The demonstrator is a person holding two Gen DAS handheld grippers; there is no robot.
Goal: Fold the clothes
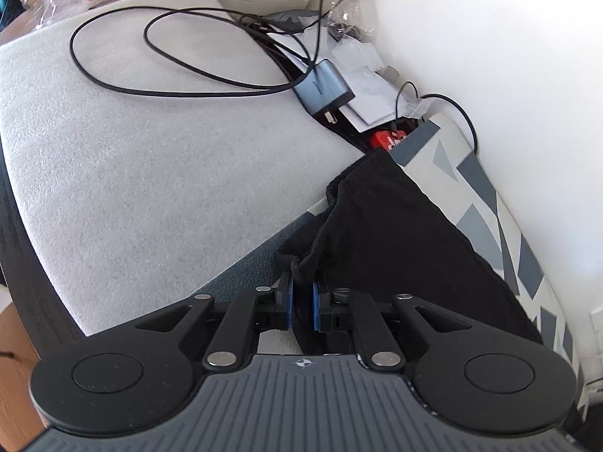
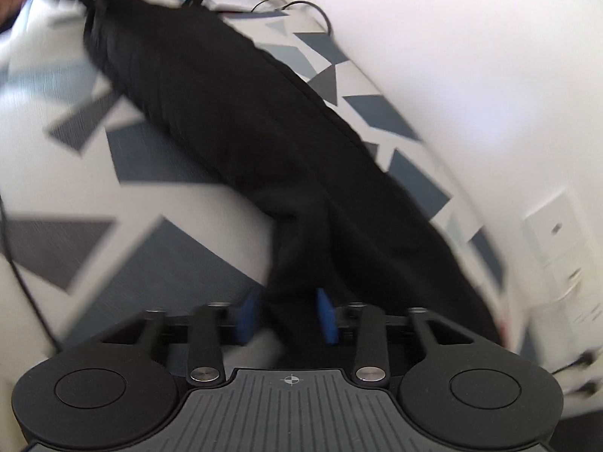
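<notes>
Black fabric, a long garment (image 1: 399,233), lies stretched over a geometric grey-and-white patterned cover (image 1: 486,188) that runs along a white wall (image 1: 490,56).

Left wrist view: left tongs (image 1: 302,297) closed on a bunched ribbed edge of the garment, blue pads (image 1: 289,293) pressing the cloth from both sides. Garment extends from the tongs toward 1 o'clock. At 10 to 12 o'clock, a pale grey foam sheet (image 1: 150,143) on the surface carries a looped black cable (image 1: 169,56). At 12 to 1 o'clock, a grey charger block (image 1: 324,86) sits among papers (image 1: 373,101) and clear plastic bits. A red item (image 1: 388,139) shows at the gap beside the cover's corner. No containers identifiable; the clutter at the far edge is too small to read.

Right wrist view, motion-blurred: right tongs (image 2: 288,316) straddle a fold of the garment (image 2: 241,124), cloth between the blue pads (image 2: 326,316); the pads stand apart and blur hides any contact, so grip cannot be confirmed. Garment runs from the tongs to 11 o'clock across the cover (image 2: 158,256).
</notes>
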